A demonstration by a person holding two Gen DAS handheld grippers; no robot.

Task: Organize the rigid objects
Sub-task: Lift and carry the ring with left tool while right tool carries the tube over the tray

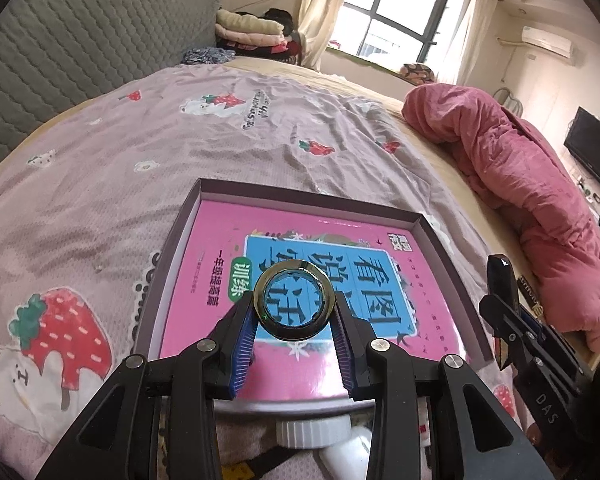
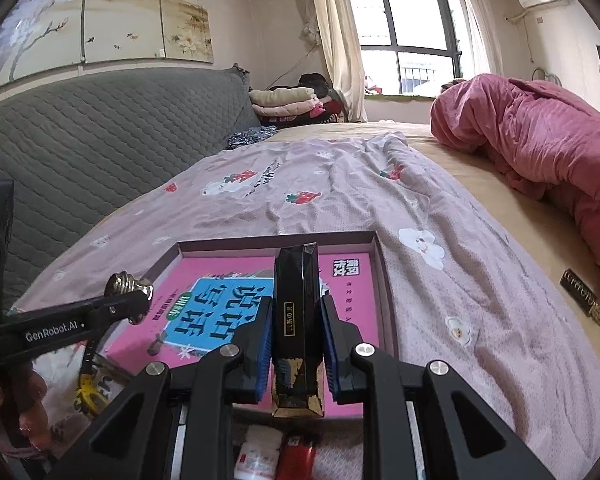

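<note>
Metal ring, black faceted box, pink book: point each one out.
metal ring (image 1: 293,299), left wrist view, on its lower rim.
black faceted box (image 2: 295,320), right wrist view, on its front face by the label.
pink book (image 1: 220,216), left wrist view, on its pink cover.

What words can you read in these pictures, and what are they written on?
"GenRobot.AI": side of the left gripper, seen from the right wrist.
"DAS": body of the right gripper, seen from the left wrist.
"看图说话", upside down: pink book in the tray.
"训练": green patch on that book.
Gold label on the black box, bedsheet print, dark bar: too small to read.
</note>
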